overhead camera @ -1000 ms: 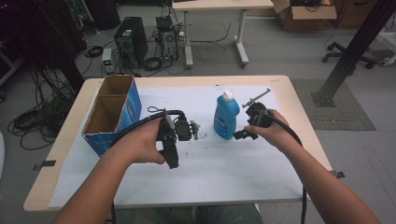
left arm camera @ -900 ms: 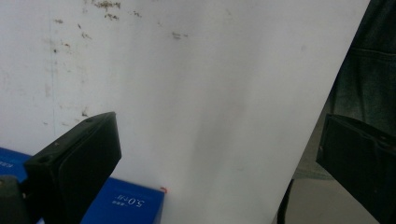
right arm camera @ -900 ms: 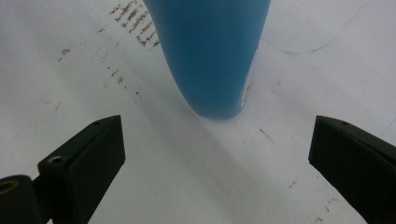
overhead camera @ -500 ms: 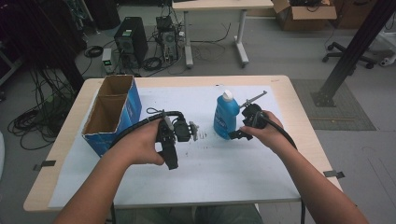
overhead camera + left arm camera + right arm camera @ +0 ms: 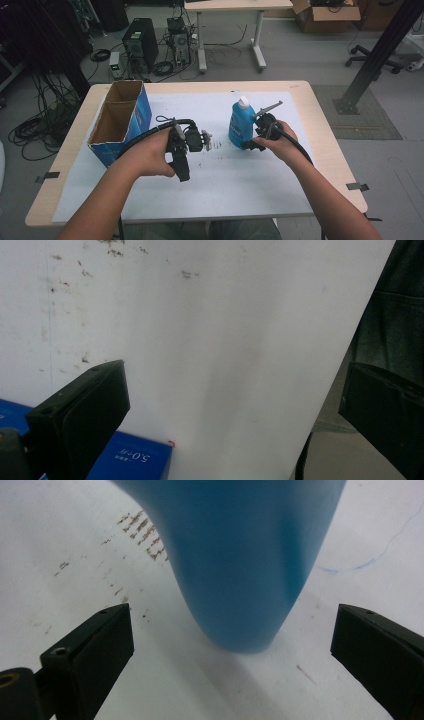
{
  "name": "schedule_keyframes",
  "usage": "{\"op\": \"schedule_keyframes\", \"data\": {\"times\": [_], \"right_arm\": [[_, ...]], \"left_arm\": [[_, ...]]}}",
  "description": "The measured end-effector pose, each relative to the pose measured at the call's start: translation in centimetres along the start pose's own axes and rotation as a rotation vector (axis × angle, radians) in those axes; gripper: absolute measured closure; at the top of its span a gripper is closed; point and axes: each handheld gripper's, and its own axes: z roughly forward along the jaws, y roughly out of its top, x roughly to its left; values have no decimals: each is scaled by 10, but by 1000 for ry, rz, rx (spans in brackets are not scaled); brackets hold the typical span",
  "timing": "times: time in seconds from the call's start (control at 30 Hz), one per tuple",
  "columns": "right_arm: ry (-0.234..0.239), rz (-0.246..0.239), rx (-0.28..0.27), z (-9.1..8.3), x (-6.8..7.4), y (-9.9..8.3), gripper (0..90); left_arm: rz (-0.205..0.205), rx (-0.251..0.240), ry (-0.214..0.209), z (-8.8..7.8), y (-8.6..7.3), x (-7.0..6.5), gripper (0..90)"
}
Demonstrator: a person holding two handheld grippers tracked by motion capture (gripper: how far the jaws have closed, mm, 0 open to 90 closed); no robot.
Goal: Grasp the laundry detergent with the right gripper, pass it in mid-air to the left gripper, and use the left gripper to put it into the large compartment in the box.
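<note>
Blue bottle point(image 5: 241, 125) with a white cap stands upright on the white sheet point(image 5: 235, 180) that covers the desk point(image 5: 320, 125), nearer the far edge than the near one and right of the middle.

Right tool point(image 5: 250, 145), held in the person's right hand point(image 5: 280, 145), sits low at the bottle's base on its right side. In the right gripper view its jaws stand wide apart with the bottle's point(image 5: 240, 555) rounded lower body between them and a little ahead; neither jaw touches it, nothing gripped.

Left tool point(image 5: 182, 172) is held near the desk's middle, well left of the bottle, in the left hand point(image 5: 152, 155). Left gripper view: jaws spread wide, bare sheet point(image 5: 225, 340) between them, nothing held.

Open blue cardboard box point(image 5: 120, 120) with two compartments stands by the left edge, just beside the left hand. Brown scuff marks point(image 5: 217, 145) on the sheet between the two tools.
</note>
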Motion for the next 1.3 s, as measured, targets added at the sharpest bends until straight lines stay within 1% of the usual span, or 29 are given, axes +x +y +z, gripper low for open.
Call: {"op": "schedule_keyframes", "data": {"times": [0.03,0.1,0.13,0.27,0.4,0.5,0.67,0.7,0.73,0.9,0.93,0.97,1.3], "right_arm": [[-9,-6,-21,2,1,0,34],[-6,-10,-38,3,1,-1,33],[-6,-10,-38,3,1,-1,33],[-19,6,-64,8,-1,-3,30],[-15,20,-102,10,-3,-4,29],[-15,12,-129,11,-3,-5,27],[-29,4,-185,13,-2,-7,23],[-29,4,-185,13,-2,-7,23],[-29,3,-207,15,-3,-8,24],[-33,-9,-259,16,-3,-9,24],[-33,-9,-259,16,-3,-9,24],[-34,-14,-287,17,-2,-10,23],[-45,-42,-361,21,1,-10,16]], "left_arm": [[0,0,0,1,0,0,2],[0,-1,-2,1,0,0,2],[0,-1,-2,1,0,0,2],[0,4,-4,2,0,0,2],[-3,8,-5,2,0,0,2],[-1,11,-5,2,1,0,2],[2,9,-5,3,2,-1,2],[1,12,-7,3,3,-1,2],[4,16,-8,4,3,-1,2],[3,16,-8,4,3,-2,2],[3,16,-8,4,3,-2,2],[2,18,-7,4,3,-2,2],[1,14,-5,2,3,-2,2]]}}
